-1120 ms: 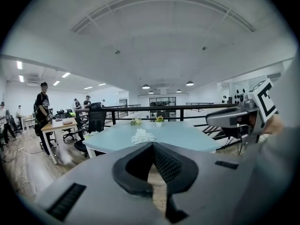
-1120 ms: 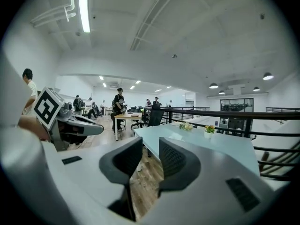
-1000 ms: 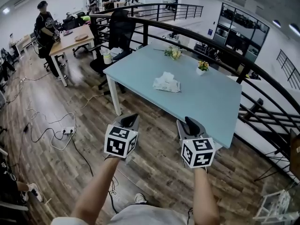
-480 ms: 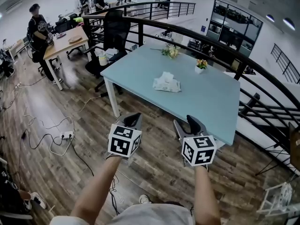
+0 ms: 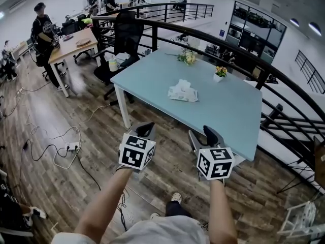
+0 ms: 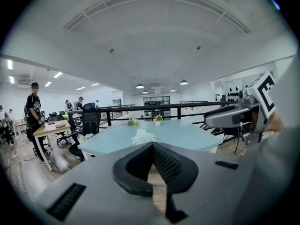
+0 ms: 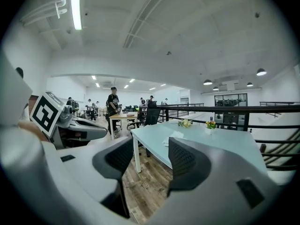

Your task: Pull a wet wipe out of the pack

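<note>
The wipe pack (image 5: 183,91) lies on the table (image 5: 152,75), well apart from both grippers. The left gripper (image 5: 146,129) is pressed together; the right gripper (image 5: 201,135) has just been opening, nothing between. Flowers (image 5: 188,57) and a chair (image 5: 129,32) stand beyond

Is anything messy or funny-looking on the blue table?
Nothing really. The wipe pack sits crumpled in the middle of the table, a white wipe poking out its top. Nothing looks spilled.
</note>
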A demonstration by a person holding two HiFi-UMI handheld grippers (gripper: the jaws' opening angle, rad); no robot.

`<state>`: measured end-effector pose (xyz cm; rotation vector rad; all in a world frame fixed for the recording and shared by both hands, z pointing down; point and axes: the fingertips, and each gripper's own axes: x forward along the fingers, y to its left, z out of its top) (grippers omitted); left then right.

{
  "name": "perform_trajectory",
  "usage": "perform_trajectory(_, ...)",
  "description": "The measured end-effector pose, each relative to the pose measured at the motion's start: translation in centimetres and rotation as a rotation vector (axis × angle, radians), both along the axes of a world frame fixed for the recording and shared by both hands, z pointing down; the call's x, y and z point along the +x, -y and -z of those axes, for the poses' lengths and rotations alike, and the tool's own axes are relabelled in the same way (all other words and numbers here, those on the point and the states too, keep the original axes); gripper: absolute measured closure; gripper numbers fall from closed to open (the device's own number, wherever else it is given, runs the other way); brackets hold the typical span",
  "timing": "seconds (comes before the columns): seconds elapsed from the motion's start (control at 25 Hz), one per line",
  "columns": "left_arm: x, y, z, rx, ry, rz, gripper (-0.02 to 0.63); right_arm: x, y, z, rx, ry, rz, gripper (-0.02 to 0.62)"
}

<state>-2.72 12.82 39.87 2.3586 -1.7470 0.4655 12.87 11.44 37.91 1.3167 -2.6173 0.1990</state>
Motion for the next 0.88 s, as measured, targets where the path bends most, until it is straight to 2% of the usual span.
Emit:
perform_trajectory(0.52, -0.8, 5.4, -1.2, -0.01, 0.005, 0.012, 0.615, -0.7, 5.6, -1.4, -0.002, 0.0, 0.009, 0.377)
perform_trajectory(0.88, -0.9, 13.1, -2.8, -0.044, 0.012, 0.03, 0.614, -0.7, 13.7, -2.9, -0.035, -0.005, 0.023, 0.377)
